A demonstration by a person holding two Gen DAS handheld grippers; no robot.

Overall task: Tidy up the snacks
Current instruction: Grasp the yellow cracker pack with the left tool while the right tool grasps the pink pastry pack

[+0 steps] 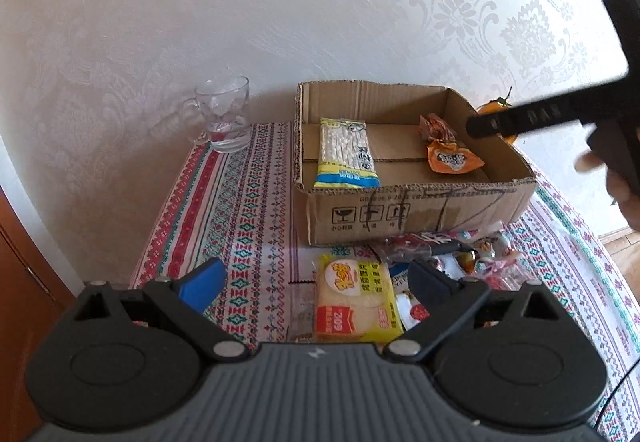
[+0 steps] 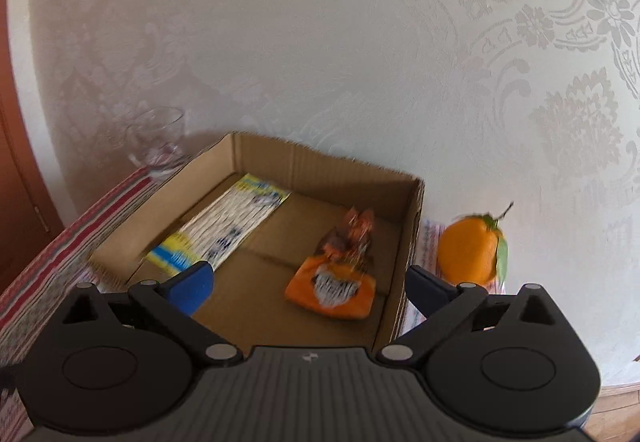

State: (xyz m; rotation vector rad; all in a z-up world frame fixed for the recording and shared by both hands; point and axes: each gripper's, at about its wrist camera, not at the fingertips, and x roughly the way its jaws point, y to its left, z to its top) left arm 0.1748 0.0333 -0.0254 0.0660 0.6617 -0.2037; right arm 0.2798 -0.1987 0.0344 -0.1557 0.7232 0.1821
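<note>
A shallow cardboard box [image 1: 420,210] stands on the patterned tablecloth; it also shows in the right wrist view [image 2: 408,242]. Inside lie a yellow-and-blue pack of white sticks [image 1: 346,152] [image 2: 228,226] and an orange snack pouch [image 1: 450,156] [image 2: 332,288]. In front of the box lie a yellow snack pack [image 1: 356,302] and several small wrapped snacks [image 1: 460,258]. My left gripper [image 1: 316,284] is open and empty above the yellow pack. My right gripper [image 2: 310,288] is open and empty above the box's right part, and is seen from the left wrist view [image 1: 480,126].
A glass mug [image 1: 222,118] stands left of the box by the wall. An orange with a leaf [image 2: 472,248] sits right of the box. The table's edges fall off at left and right; a brown door [image 1: 16,282] is at far left.
</note>
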